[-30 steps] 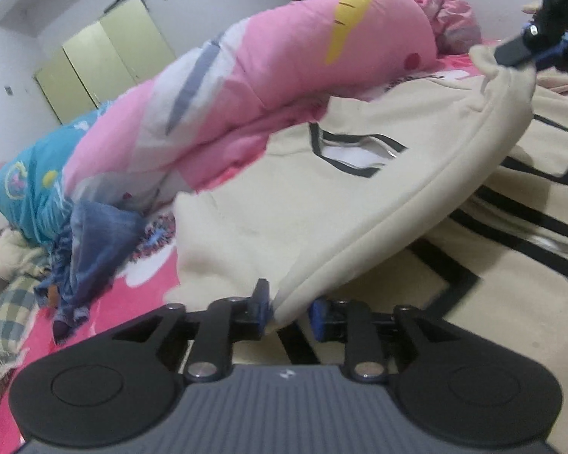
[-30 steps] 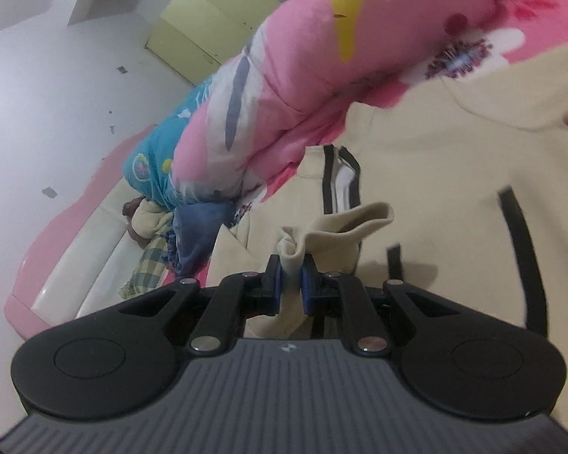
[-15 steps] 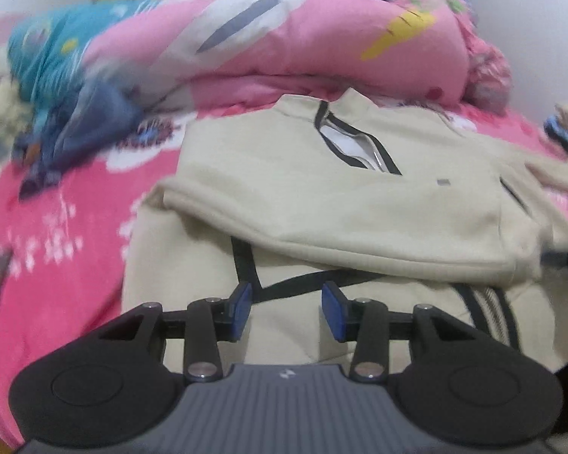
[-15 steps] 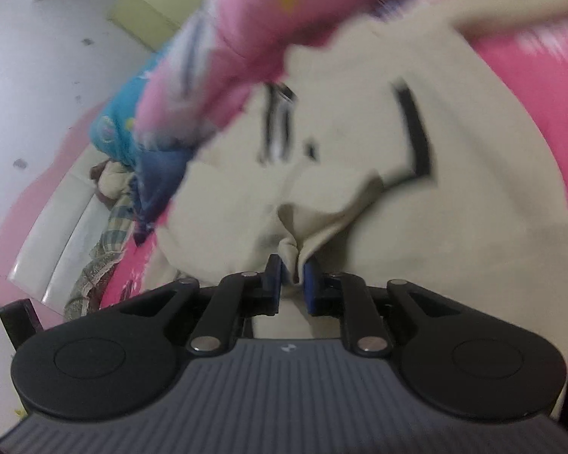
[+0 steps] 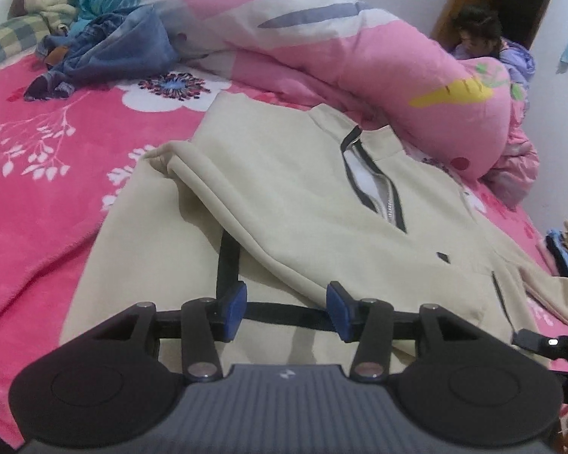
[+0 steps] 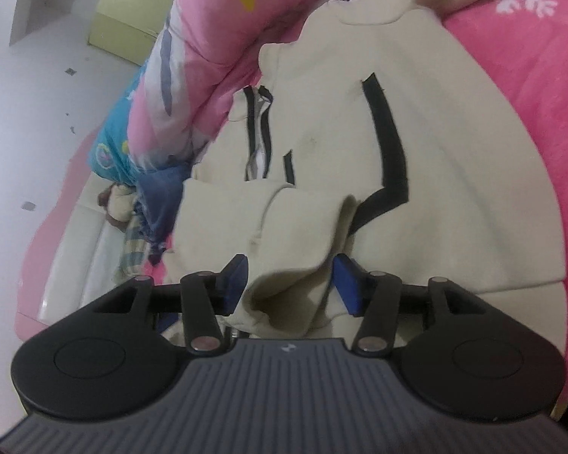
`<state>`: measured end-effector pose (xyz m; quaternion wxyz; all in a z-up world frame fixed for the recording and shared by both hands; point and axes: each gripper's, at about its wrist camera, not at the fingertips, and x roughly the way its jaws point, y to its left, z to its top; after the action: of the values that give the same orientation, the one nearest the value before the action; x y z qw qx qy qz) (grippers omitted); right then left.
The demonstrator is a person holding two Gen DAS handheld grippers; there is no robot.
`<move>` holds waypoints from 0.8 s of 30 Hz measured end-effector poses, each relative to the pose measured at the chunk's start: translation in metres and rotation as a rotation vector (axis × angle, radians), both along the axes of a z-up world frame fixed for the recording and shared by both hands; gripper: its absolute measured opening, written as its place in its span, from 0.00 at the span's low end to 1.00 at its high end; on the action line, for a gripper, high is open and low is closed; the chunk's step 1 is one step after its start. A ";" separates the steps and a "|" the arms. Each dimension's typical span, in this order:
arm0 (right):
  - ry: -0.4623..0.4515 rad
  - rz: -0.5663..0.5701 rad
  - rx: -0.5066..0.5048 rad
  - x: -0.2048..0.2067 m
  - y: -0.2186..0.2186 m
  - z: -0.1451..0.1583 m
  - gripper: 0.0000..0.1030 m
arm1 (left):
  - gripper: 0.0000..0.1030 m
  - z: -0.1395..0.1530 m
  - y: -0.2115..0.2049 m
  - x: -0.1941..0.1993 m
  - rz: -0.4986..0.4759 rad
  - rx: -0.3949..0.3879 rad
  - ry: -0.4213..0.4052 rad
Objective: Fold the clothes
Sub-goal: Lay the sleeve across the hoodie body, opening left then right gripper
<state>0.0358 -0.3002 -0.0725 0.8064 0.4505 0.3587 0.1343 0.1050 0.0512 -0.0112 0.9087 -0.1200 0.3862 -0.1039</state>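
The cream zip-neck sweatshirt [image 5: 306,196] looked soft, thick and floppy, best pinched at its hem, while the left gripper [image 5: 286,304] and right gripper [image 6: 289,278] gaped wide, gripping nothing

You have no readable words or numbers here: only a small pale logo mark on each gripper body, left gripper [image 5: 286,306] and right gripper [image 6: 289,278], and a tiny dark tag on the cream jacket [image 5: 442,257], perhaps a label, too small to read.
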 end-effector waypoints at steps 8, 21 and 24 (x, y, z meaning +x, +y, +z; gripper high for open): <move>0.045 0.073 -0.022 -0.002 0.005 0.003 0.32 | 0.43 -0.013 -0.009 0.011 0.041 0.011 -0.003; -0.036 0.114 0.018 -0.037 0.010 0.033 0.05 | 0.31 -0.007 -0.006 -0.004 0.030 0.012 -0.026; 0.032 0.098 -0.003 -0.040 0.010 0.013 0.05 | 0.31 -0.009 -0.002 -0.007 0.036 0.016 -0.024</move>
<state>-0.0044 -0.2898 -0.0599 0.7939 0.4332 0.3932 0.1657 0.0983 0.0489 -0.0202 0.9158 -0.1186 0.3739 -0.0859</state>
